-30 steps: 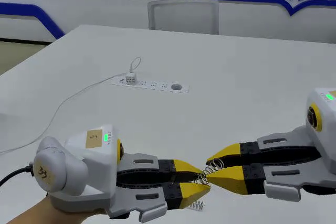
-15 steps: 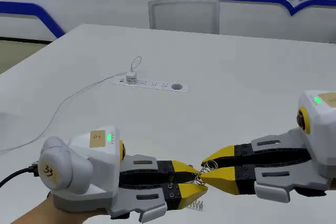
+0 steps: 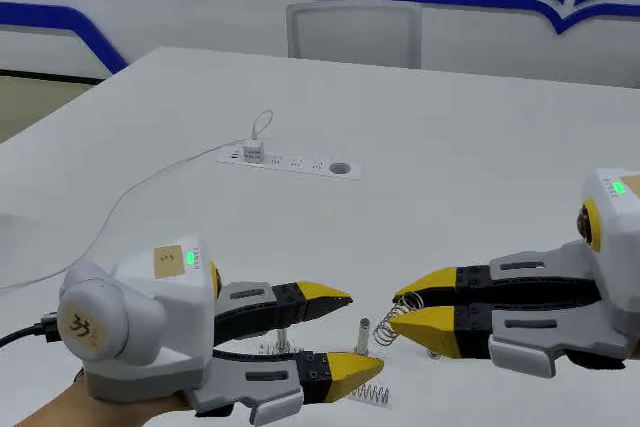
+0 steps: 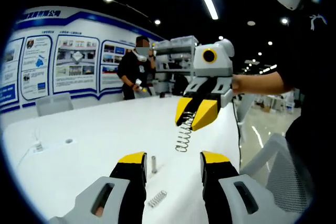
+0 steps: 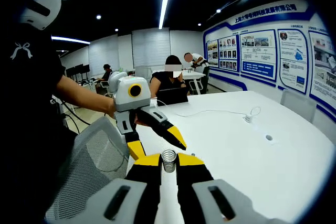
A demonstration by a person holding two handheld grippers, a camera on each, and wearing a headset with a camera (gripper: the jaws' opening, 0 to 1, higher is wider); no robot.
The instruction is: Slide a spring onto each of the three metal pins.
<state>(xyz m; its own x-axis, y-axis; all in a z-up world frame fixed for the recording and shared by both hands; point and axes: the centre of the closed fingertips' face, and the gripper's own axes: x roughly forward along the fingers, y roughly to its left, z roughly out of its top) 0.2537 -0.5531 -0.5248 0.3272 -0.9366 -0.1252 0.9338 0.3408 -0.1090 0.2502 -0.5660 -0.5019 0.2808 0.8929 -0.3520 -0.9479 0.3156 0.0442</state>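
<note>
Left gripper [image 4: 173,157]: jaws now apart; was shut at the right's tips.
Right gripper [image 3: 397,311]: clamped alone on spring [image 4: 184,132], dangling above surface [image 3: 450,147].
Pin [image 4: 154,164]: upright, bare, near spring's free end.
Meaning: I reckon threading comes next.

Left hand-held gripper [image 3: 355,332] and right hand-held gripper [image 3: 402,309] are grey-white with yellow-tipped black jaws and green lights; a black cable [image 3: 25,335] joins the left.

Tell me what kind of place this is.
Likely an open-plan office or showroom: a white meeting table with a power strip, blue-framed display boards on the wall, and people at other desks.
</note>
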